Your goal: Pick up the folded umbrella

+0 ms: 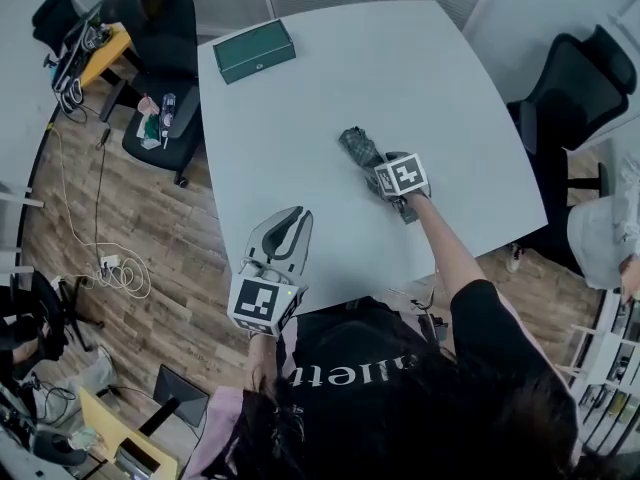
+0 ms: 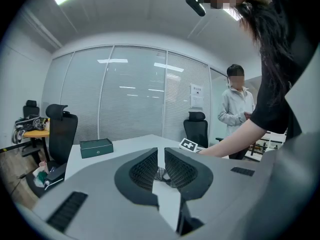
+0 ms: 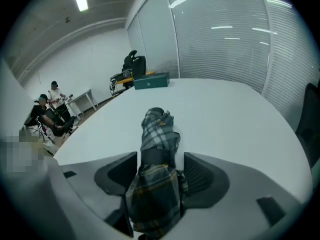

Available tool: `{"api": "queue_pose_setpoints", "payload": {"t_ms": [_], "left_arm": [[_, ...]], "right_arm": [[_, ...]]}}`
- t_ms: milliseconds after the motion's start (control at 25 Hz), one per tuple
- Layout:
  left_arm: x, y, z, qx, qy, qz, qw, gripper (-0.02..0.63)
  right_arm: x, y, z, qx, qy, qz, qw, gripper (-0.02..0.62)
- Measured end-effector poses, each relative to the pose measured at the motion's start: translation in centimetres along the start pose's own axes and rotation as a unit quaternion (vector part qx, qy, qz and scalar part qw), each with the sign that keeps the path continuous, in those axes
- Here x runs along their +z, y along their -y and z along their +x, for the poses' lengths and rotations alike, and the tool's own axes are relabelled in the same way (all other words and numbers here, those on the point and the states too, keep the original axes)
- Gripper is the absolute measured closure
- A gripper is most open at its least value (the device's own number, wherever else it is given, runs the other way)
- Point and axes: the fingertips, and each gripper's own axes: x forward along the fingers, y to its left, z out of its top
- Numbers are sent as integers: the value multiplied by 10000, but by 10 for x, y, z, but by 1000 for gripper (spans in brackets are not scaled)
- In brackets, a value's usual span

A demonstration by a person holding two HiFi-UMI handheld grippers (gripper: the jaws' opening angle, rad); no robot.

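Head view shows box [image 1: 254,51] lidded — right hand-held gripper [image 3: 160,156] wide around folded umbrella [image 3: 159,126], left hand-held gripper [image 2: 161,153] narrow.

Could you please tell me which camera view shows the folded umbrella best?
The right gripper view: the plaid folded umbrella fills the centre, lying on the table between the right gripper's open jaws. The head view shows it small, partly behind that gripper. The left gripper view does not show it.
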Motion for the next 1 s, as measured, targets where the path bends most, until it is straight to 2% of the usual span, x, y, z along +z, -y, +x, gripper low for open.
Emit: {"api": "queue_pose_setpoints", "payload": {"t_ms": [240,400,480,520,720,1000], "left_arm": [[-9,-21,-9,242,-54,-112,9996,557],[-14,-28,-15,376,-88,-189,9991,557],[-16,-31,-18,448,-79,-244,9987,557],[-17,-32,-19,475,-87,-264,9985,557],[-20,-31,-28,518,-138,-285,9982,557],[-24,-25,-40,653,-177,-285,9973,557]], "right_arm": [[-9,-5,29,165,-430,-90,9989,304],[-19,-6,37,-195,-483,-421,9978,302],[-18,-2,37,-238,-389,-386,9982,309],[-17,0,37,-222,-355,-329,9986,337],[-20,-1,30,-15,-353,72,9993,369],[-14,-27,-3,449,-51,13,9990,370]]}}
